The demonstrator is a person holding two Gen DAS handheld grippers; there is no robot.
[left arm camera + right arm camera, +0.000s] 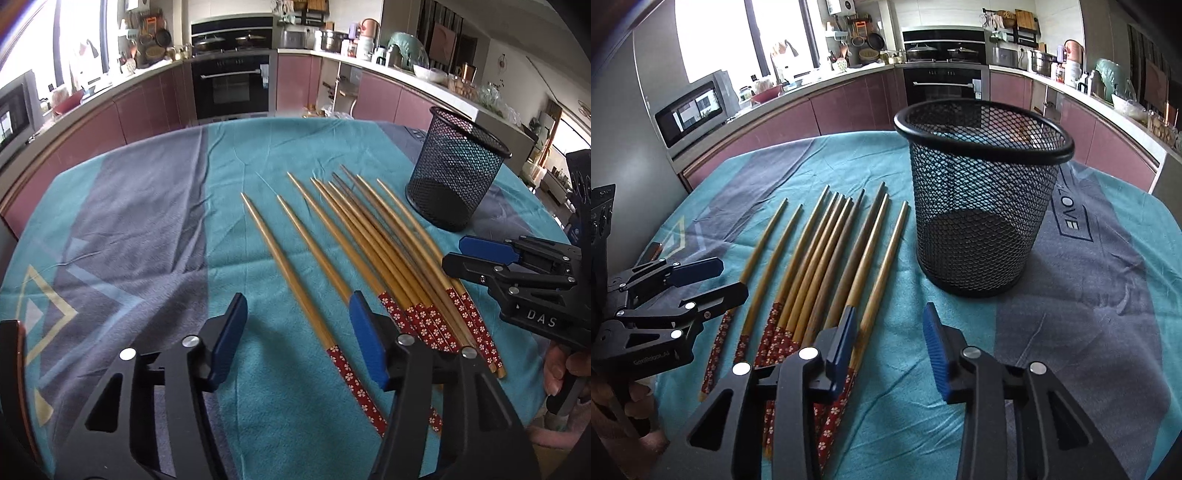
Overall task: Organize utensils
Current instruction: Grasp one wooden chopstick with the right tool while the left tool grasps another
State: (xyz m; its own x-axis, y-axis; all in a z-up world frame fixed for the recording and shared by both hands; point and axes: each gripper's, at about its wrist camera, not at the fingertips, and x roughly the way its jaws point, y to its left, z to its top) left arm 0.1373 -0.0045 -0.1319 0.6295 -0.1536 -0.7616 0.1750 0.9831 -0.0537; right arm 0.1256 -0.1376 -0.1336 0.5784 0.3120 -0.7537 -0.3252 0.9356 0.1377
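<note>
Bamboo chopsticks point(369, 254) are seen fanned across a teal tablecloth point(155, 229), just left of a black mesh cup point(982, 192). The left gripper point(297, 339) is held partly open astride two outer sticks, nothing gripped. The right gripper point(888, 347), also partly open and empty, is poised at the fan's cup-side edge. The cup stands empty, bare cloth beyond it.

Tabletop point(1108, 332) draped in a teal and grey cloth point(147, 221). Lying directly on the cloth: a fan of bamboo chopsticks point(827, 258) with red floral handles; at their 2 o'clock, near the tips, an upright black mesh cup point(979, 199).
</note>
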